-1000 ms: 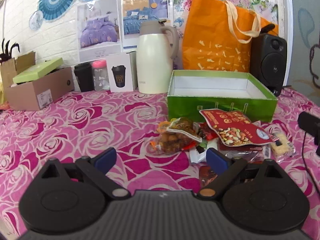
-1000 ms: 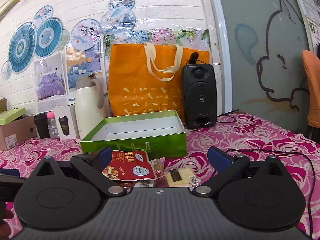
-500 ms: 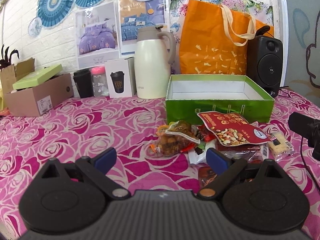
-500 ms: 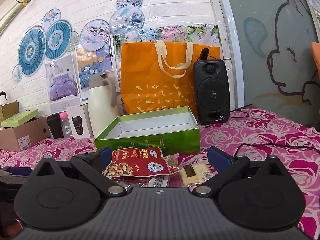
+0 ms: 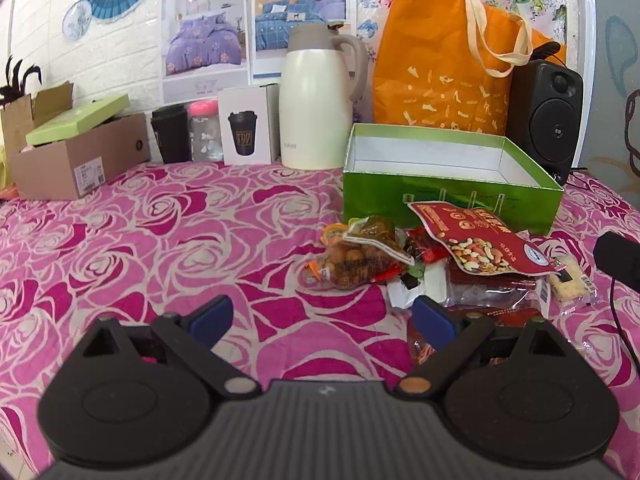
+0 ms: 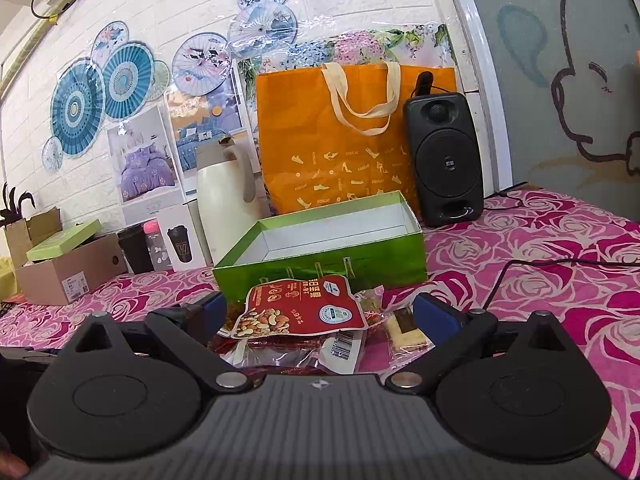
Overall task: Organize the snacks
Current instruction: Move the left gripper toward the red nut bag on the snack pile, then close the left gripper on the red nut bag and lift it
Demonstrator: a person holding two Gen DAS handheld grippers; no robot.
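Observation:
A pile of snack packets lies on the pink rose tablecloth in front of an open green box [image 5: 448, 196], which also shows in the right wrist view [image 6: 320, 268]. On top is a red mixed-nuts pouch [image 5: 484, 244], seen in the right wrist view too [image 6: 300, 308]. Left of it is a clear bag of brown snacks [image 5: 356, 264]. A small yellow cracker packet [image 5: 572, 286] lies at the right [image 6: 404, 328]. My left gripper [image 5: 322, 318] is open and empty, just short of the pile. My right gripper [image 6: 320, 314] is open and empty, its fingers either side of the pile.
Behind the box stand a cream thermos jug [image 5: 316, 100], an orange tote bag [image 5: 444, 68] and a black speaker [image 5: 546, 112]. A cardboard box with a green lid [image 5: 76, 148], a black cup and a white carton stand at the back left. A black cable [image 6: 540, 268] runs across the cloth at right.
Both grippers have tilted up and shifted slightly, so the scene sits lower in each view. The snacks and the box have not moved. Both grippers stay open.

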